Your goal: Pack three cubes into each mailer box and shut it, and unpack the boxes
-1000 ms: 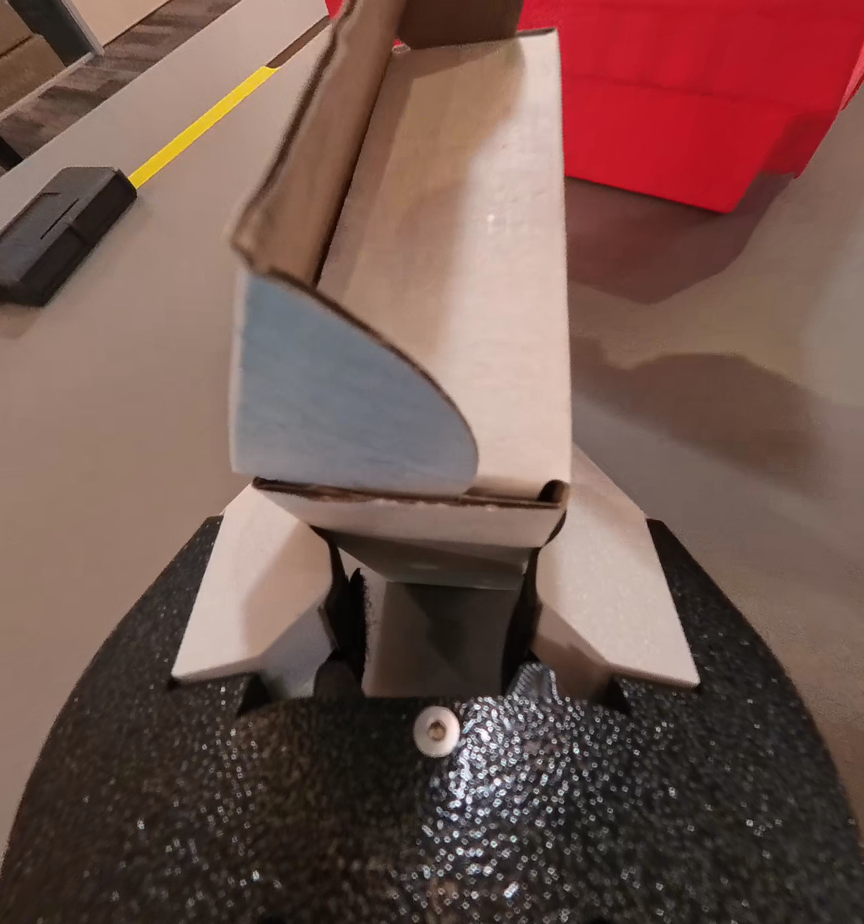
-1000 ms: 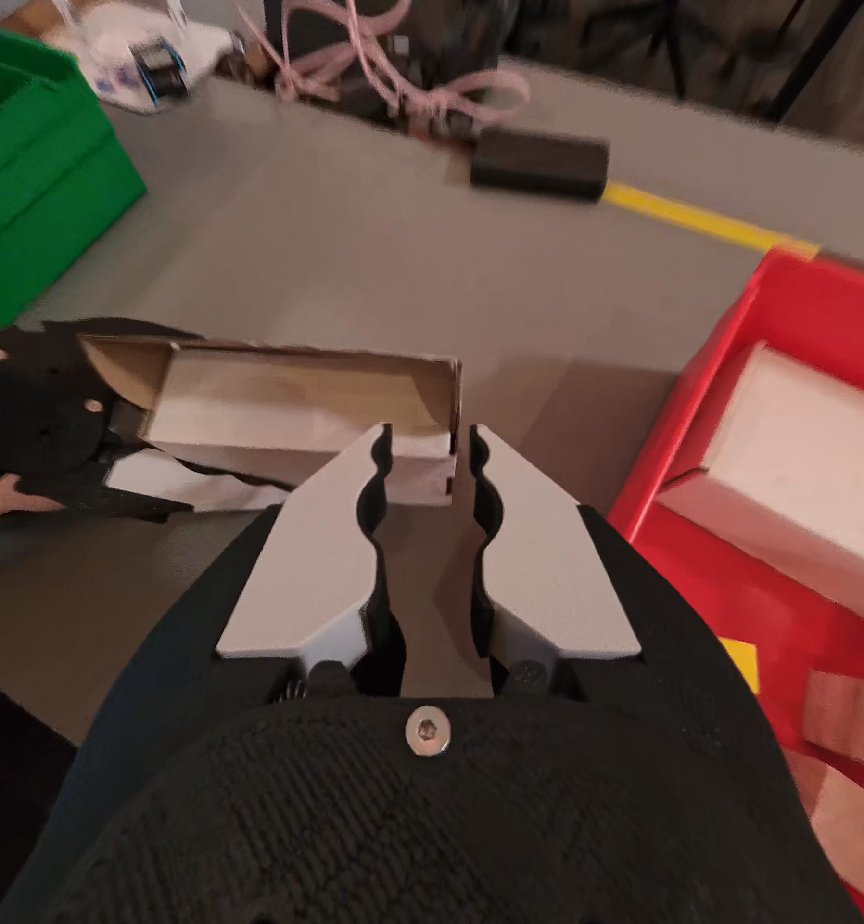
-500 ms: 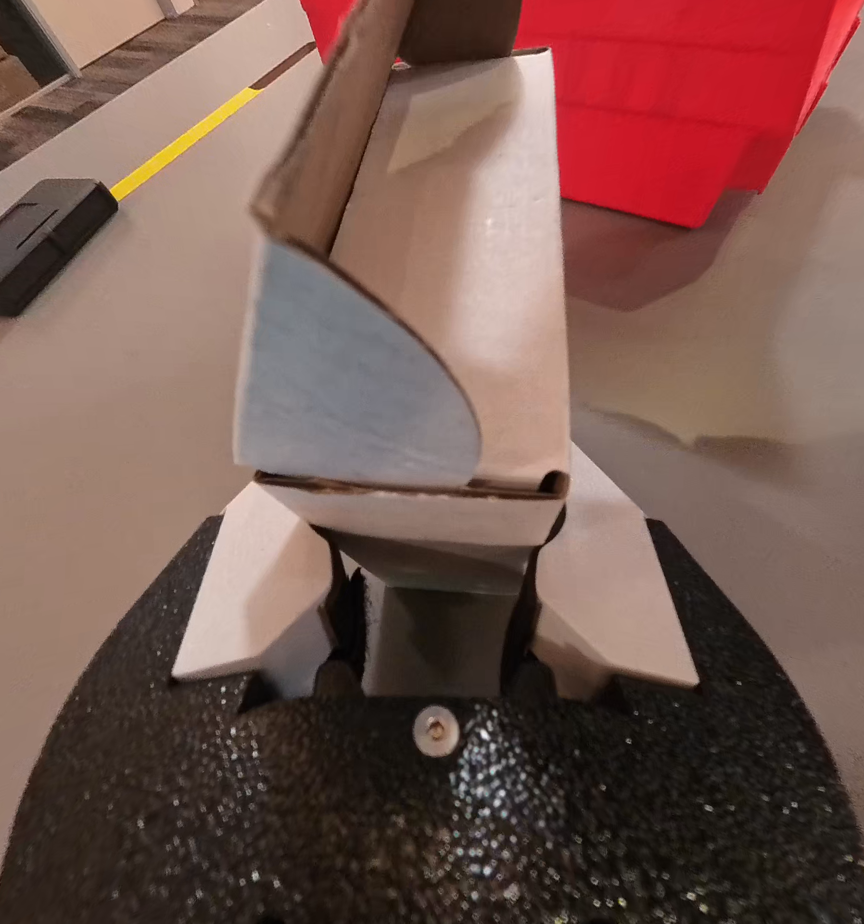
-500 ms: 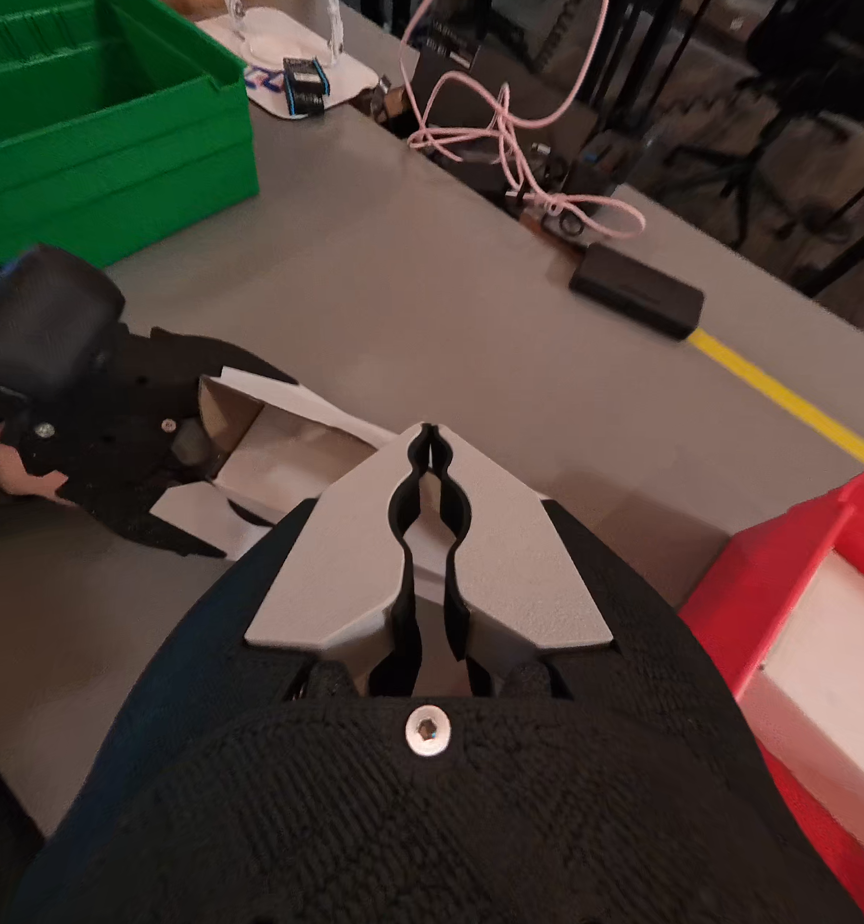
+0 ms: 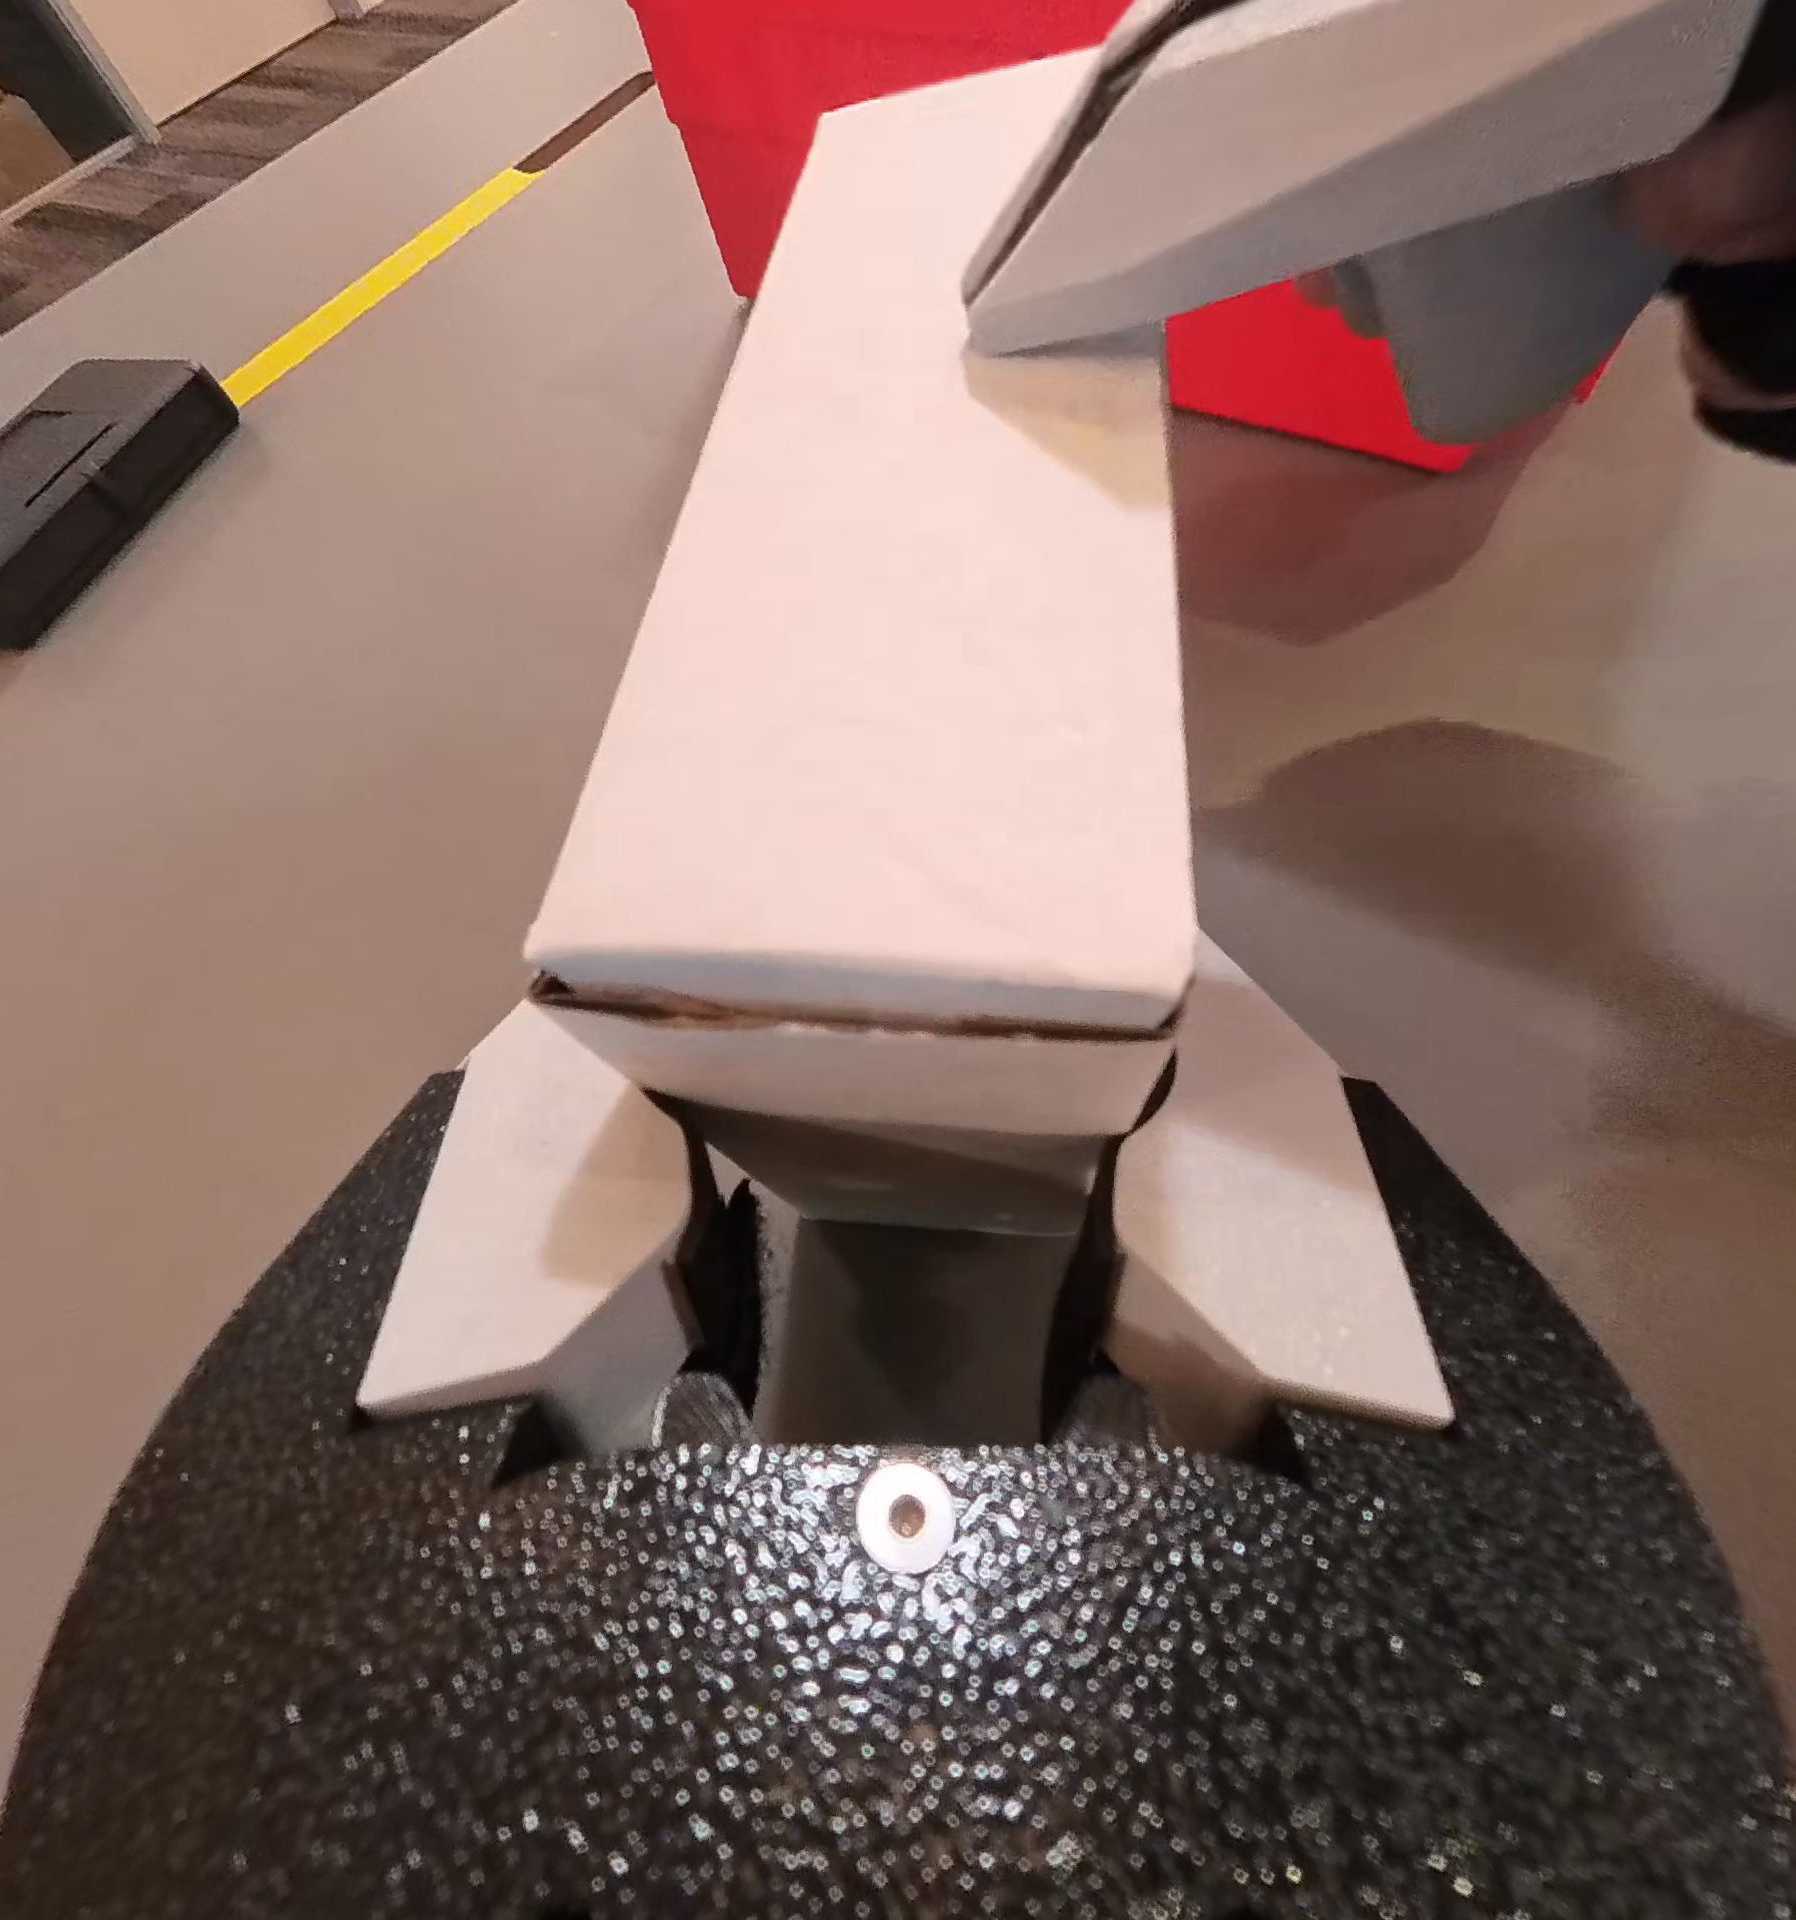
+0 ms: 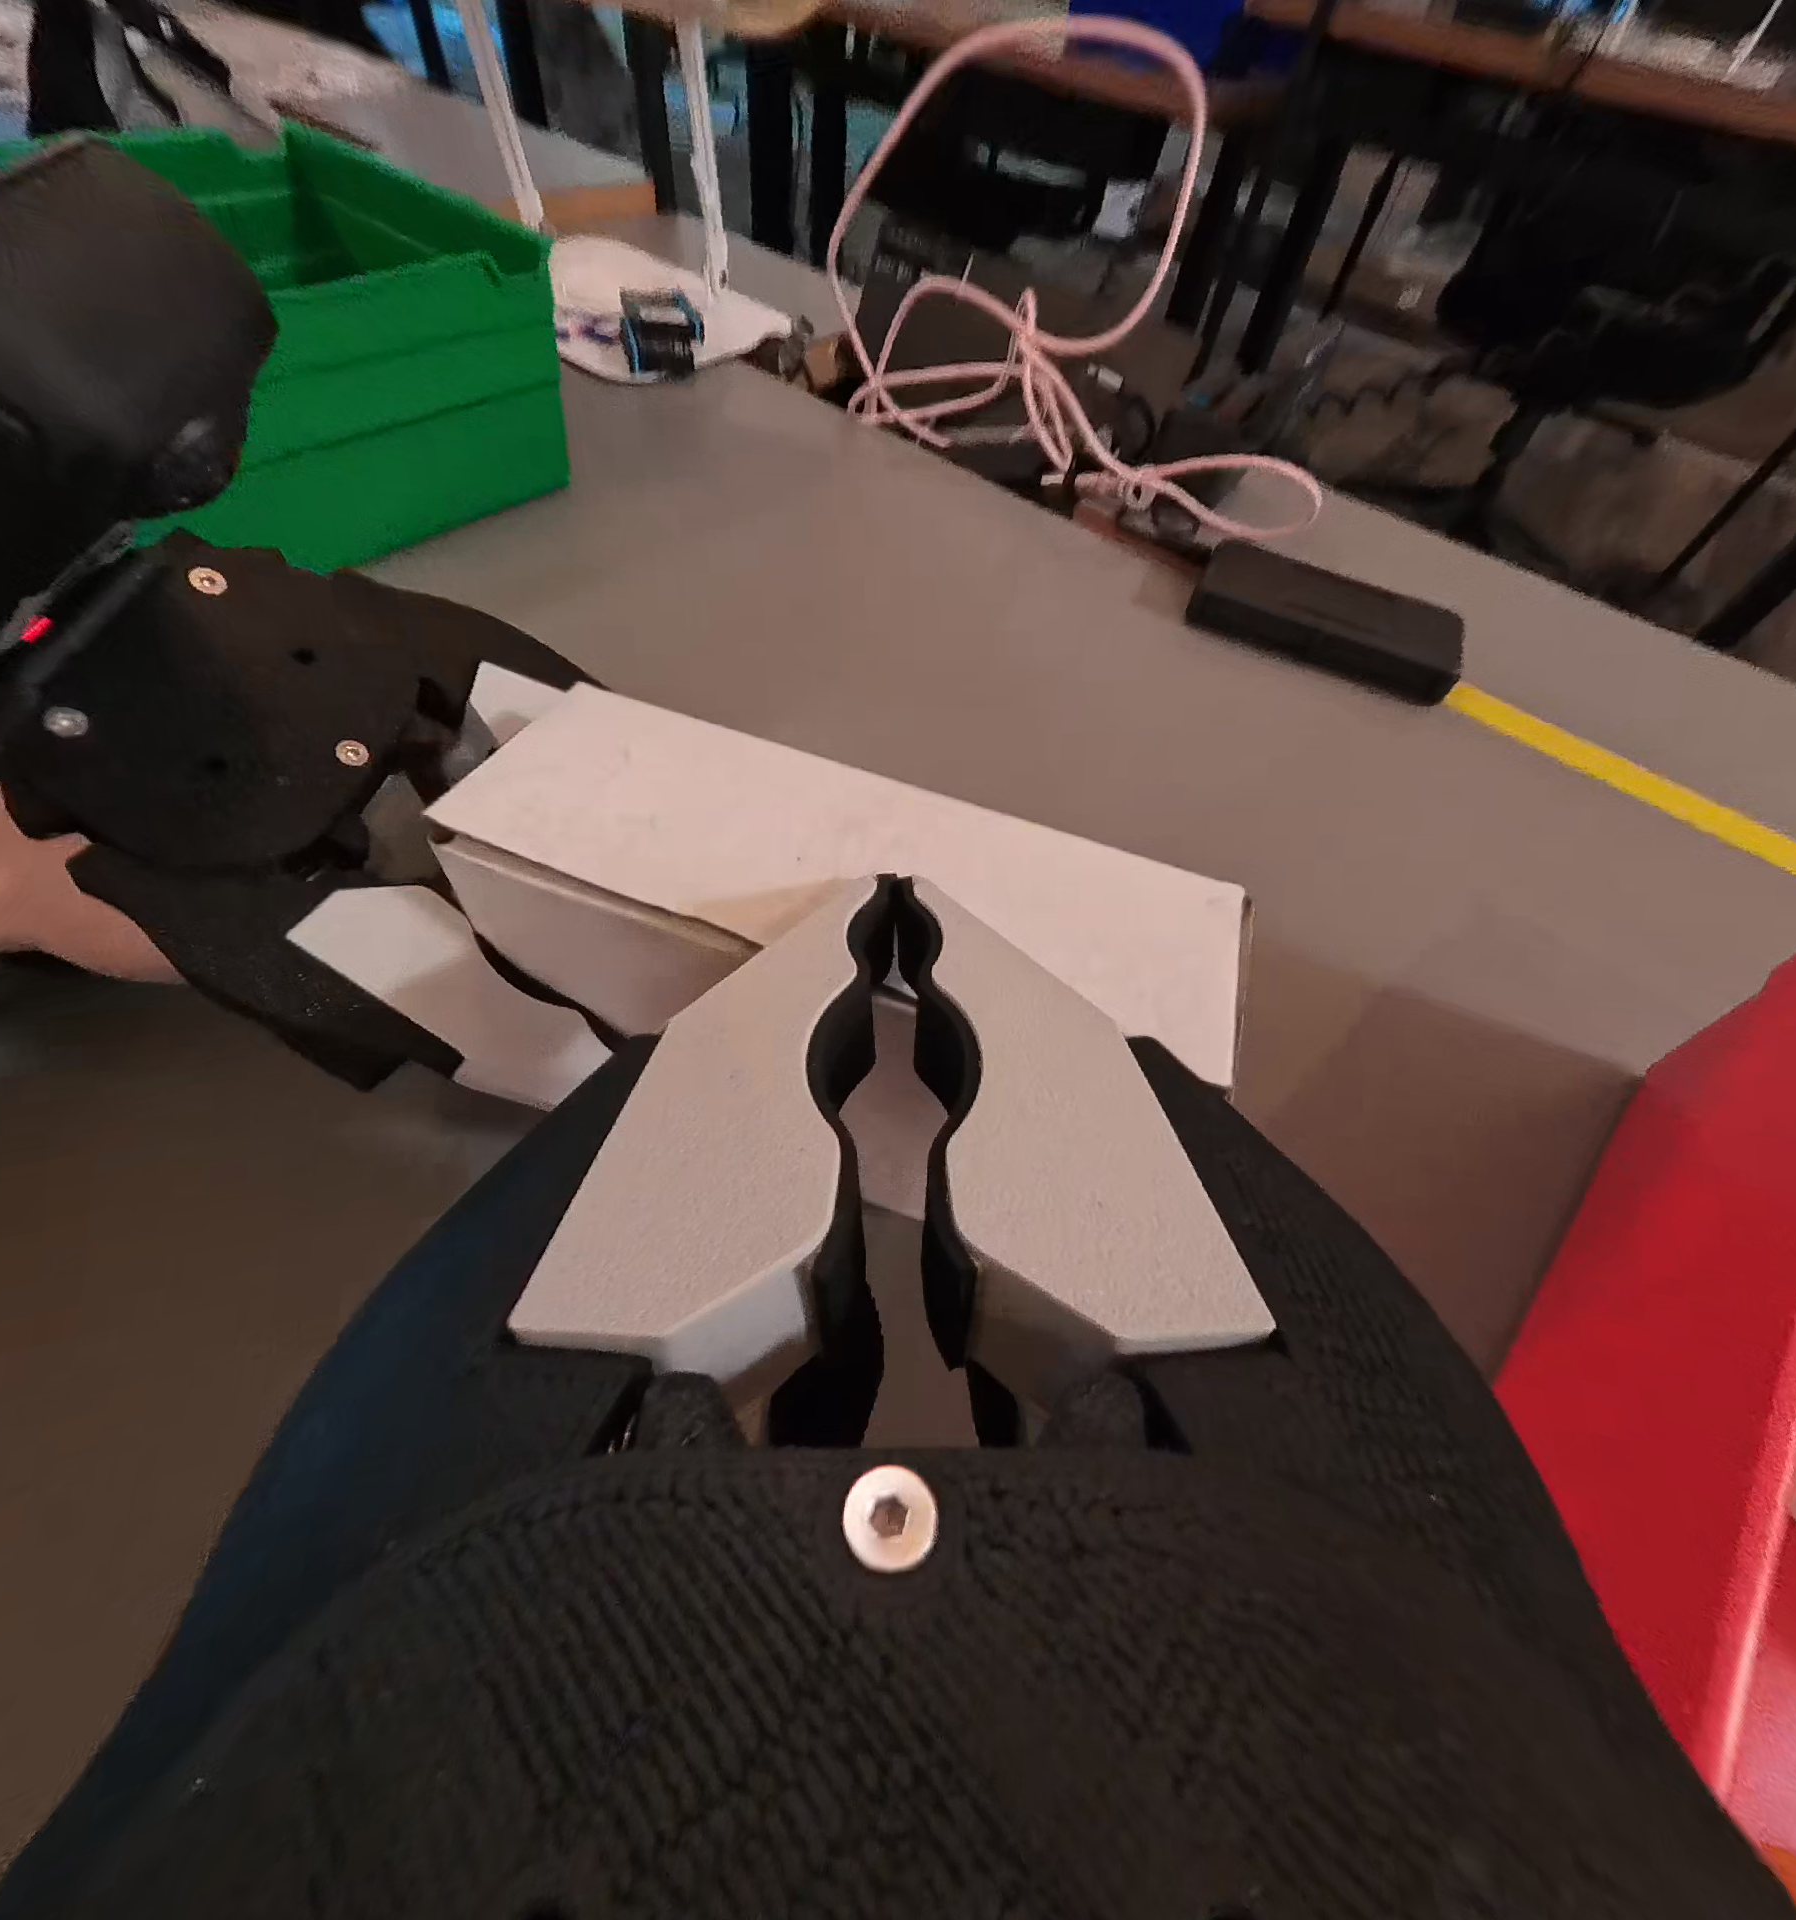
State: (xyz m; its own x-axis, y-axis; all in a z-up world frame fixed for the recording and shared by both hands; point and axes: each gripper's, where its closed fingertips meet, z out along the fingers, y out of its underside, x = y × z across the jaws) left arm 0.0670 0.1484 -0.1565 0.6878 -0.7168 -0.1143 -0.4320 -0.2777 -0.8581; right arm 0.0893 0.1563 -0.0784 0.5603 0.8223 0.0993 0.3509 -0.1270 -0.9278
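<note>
A white mailer box (image 5: 873,623) lies lid-down-shut on a grey table (image 5: 250,831), its plain faces bearing no print that can be read. The left gripper (image 5: 863,1049) clamps the box's near end, one finger (image 5: 520,1226) at 9 o'clock and one at 3 o'clock of it. The right gripper (image 6: 899,888) has its fingers together on nothing, tips resting on the lid toward the box's far end. A red bin (image 6: 1704,1299) sits close at 3 o'clock in the right view; a green bin (image 6: 406,353) at 10 o'clock. Open table runs toward 12 o'clock — up to a black block (image 6: 1325,618) and a yellow line (image 6: 1652,795).
</note>
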